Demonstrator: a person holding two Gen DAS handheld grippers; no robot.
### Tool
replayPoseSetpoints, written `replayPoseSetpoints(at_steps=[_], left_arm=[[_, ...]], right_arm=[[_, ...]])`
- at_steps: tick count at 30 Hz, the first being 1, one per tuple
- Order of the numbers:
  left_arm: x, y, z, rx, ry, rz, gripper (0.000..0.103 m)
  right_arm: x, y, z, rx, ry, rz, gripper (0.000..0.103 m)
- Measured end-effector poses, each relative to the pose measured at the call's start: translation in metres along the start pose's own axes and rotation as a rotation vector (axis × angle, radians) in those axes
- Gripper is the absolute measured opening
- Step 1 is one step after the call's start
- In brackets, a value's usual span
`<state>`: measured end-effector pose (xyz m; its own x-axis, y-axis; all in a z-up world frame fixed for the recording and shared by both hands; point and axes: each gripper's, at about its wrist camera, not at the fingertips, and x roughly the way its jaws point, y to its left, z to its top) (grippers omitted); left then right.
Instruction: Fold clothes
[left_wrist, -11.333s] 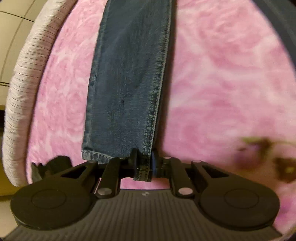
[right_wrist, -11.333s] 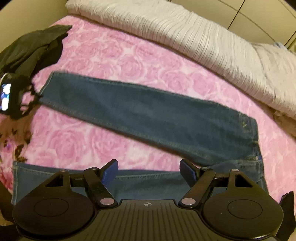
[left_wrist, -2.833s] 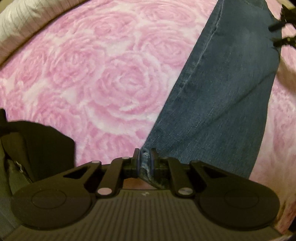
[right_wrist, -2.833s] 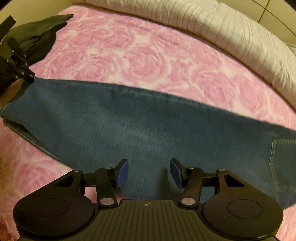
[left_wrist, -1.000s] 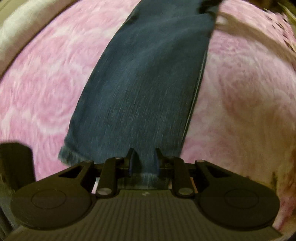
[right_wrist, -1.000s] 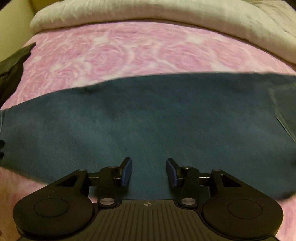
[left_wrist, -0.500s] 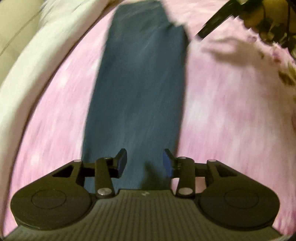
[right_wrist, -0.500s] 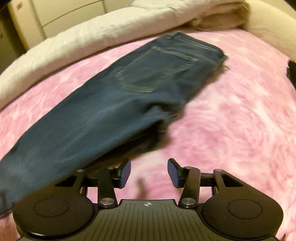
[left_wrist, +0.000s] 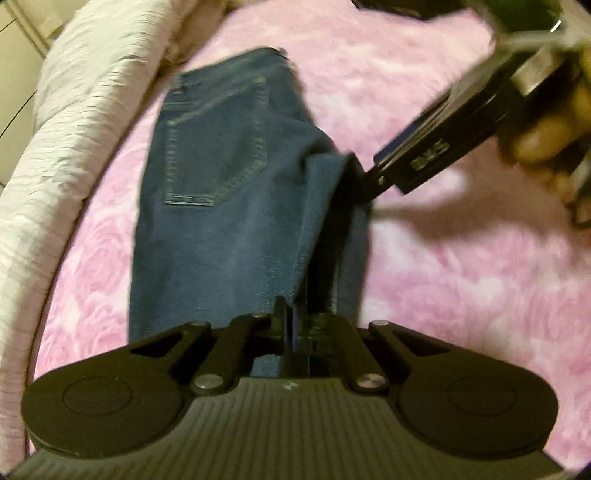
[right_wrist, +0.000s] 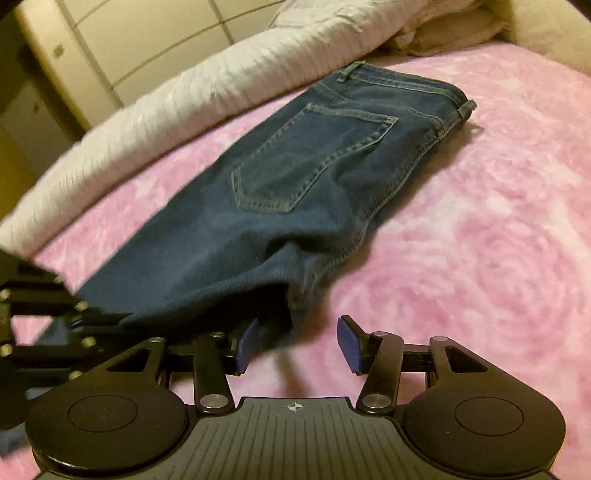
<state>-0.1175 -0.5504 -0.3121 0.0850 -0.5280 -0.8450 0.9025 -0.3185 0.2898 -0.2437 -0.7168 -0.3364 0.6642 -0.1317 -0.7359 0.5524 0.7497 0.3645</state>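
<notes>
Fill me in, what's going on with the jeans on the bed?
A person is folding a pair of jeans on a pink rose-patterned blanket, with handheld tongs in each hand. The left tongs are shut on a denim edge at the near end of the jeans, which lie back pocket up beside a white duvet. The right tongs are opening, nothing pinched between them, at the lifted fold on the jeans' side. The fold is not yet finished.

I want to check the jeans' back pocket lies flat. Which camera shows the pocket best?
The right wrist view: the back pocket of the jeans sits mid-frame, all its stitched edges sharp and nothing covering it. The left wrist view shows the same pocket whole too, but smaller, farther off and blurred.
</notes>
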Motion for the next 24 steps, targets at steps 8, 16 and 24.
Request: replayPoseSetpoints(at_steps=[8, 16, 24], left_arm=[[0.003, -0.015, 0.003, 0.148, 0.000, -0.019, 0.002], [0.016, -0.042, -0.008, 0.368, 0.034, -0.009, 0.002], [-0.009, -0.021, -0.011, 0.182, -0.013, -0.099, 0.009]], right_arm=[[0.019, -0.013, 0.004, 0.185, -0.055, -0.011, 0.009], [0.005, -0.019, -0.010, 0.264, -0.034, -0.047, 0.007], [-0.032, -0.008, -0.010, 0.179, -0.049, -0.121, 0.009]])
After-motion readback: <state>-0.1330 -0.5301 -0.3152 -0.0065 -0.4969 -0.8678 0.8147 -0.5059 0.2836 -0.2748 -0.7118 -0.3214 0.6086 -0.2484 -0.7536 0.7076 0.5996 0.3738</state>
